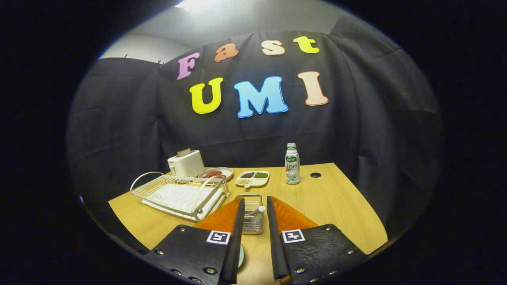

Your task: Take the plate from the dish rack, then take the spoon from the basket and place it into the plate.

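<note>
My gripper is open and holds nothing; its orange fingers stand a small gap apart above the wooden table. Just beyond the fingertips, seen through that gap, is a small wire basket. A spoon with a pale handle leans out of the basket. A sliver of a pale green plate lies on the table under the left finger, mostly hidden by it. The white wire dish rack sits ahead to the left, with no plate in it.
Behind the rack are a white toaster, a plate of food and a divided dish. A green-labelled bottle stands beyond the fingers to the right, near a cable hole. The table's edge runs close on both sides.
</note>
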Available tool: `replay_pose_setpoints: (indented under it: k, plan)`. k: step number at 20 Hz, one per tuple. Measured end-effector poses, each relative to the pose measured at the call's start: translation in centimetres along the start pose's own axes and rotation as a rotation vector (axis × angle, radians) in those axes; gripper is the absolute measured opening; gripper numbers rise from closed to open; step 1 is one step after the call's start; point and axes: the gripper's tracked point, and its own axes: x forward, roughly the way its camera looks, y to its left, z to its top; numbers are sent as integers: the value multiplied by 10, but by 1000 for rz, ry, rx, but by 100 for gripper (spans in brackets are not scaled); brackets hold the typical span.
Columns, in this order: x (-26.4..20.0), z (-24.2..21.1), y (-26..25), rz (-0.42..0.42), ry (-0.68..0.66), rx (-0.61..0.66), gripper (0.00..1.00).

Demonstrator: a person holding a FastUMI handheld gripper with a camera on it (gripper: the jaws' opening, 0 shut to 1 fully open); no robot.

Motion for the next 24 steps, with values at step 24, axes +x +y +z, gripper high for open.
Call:
replay_pose_setpoints:
  k: [24]
  plan:
    - [85, -39, 4, 7, -59, -59, 9]
